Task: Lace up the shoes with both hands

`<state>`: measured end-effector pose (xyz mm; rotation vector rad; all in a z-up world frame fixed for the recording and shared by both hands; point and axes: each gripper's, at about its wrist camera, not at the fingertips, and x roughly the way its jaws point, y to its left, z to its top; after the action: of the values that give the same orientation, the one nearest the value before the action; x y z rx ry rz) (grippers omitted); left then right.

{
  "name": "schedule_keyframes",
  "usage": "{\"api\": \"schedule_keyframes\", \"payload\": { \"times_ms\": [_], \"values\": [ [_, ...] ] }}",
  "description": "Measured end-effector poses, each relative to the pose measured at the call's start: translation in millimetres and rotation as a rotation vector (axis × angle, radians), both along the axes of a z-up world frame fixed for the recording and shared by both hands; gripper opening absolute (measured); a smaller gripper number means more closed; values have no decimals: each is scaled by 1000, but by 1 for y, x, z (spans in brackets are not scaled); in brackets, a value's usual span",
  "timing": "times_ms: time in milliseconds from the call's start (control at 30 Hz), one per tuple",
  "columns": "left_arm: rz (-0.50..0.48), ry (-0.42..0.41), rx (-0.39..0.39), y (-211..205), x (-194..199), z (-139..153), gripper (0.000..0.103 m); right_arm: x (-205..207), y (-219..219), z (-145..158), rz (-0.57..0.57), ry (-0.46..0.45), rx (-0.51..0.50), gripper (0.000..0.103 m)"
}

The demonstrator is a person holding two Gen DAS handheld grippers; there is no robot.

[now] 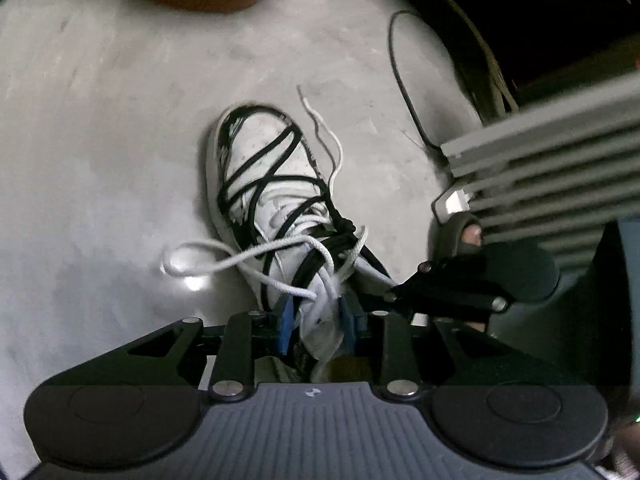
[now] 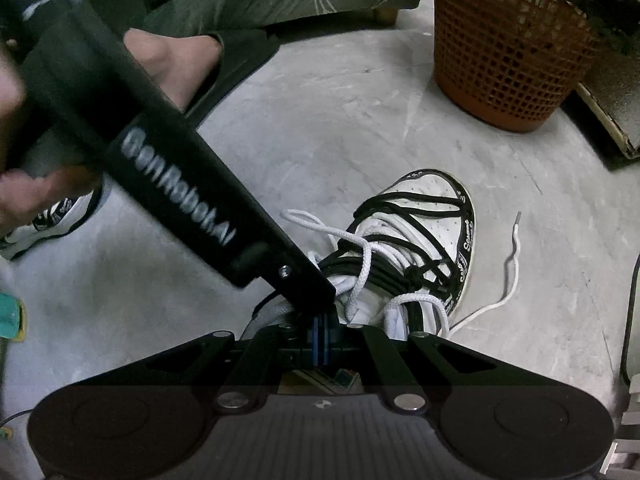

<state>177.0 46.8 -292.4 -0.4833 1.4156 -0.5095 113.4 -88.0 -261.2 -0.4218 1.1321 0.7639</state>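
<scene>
- Left wrist view: the left gripper [image 1: 318, 322] is sitting low over the white shoe [image 1: 272, 200], its blue pads flanking the shoe's white fabric near the collar, partly parted; whether they are pressing it I cannot tell.
- A white woven lace [image 1: 224, 258] is looping out leftward over the smooth grey floor [image 1: 100, 140]; black cord is criss-crossing the perforated toe.
- Right wrist view: the right gripper [image 2: 322, 334] is clenched tight just behind the shoe [image 2: 432, 216]; what it is pinching is hidden.
- An orange mesh basket [image 2: 504, 52] is standing well beyond.
</scene>
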Motion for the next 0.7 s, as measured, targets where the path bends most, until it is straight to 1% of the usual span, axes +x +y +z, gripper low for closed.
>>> {"api": "schedule_keyframes", "payload": {
  "times_ms": [67, 133, 167, 200, 267, 300, 367, 433, 500, 567, 700],
  "values": [
    [36, 52, -31, 5, 2, -5, 27, 0, 0, 0, 1, -3, -3, 3],
    [67, 71, -83, 8, 1, -8, 28, -1, 0, 1, 1, -4, -6, 3],
    [94, 92, -95, 9, 0, -11, 29, -1, 0, 1, 0, -5, -8, 3],
    [115, 113, -80, 10, 1, -14, 29, -1, 0, 0, 1, -4, -9, 3],
    [156, 158, -63, 11, 1, -20, 36, -2, 0, 0, 2, -4, -10, 3],
    [169, 170, -58, 11, 1, -22, 36, -2, -1, 0, -1, -3, -12, 3],
    [162, 155, -47, 8, 1, -21, 35, -2, -1, 0, -7, -3, -15, 3],
    [137, 122, -29, 5, 1, -17, 33, -2, -2, 0, -12, -2, -18, 3],
    [125, 88, -23, 4, -1, -13, 24, -2, -2, 0, -18, -2, -22, 3],
    [123, 68, -22, 3, -1, -10, 18, -1, -2, -1, -26, 5, -29, 3],
    [136, 58, -12, 6, -2, -5, 17, 0, -4, -2, -45, 7, -65, 3]
  ]
}}
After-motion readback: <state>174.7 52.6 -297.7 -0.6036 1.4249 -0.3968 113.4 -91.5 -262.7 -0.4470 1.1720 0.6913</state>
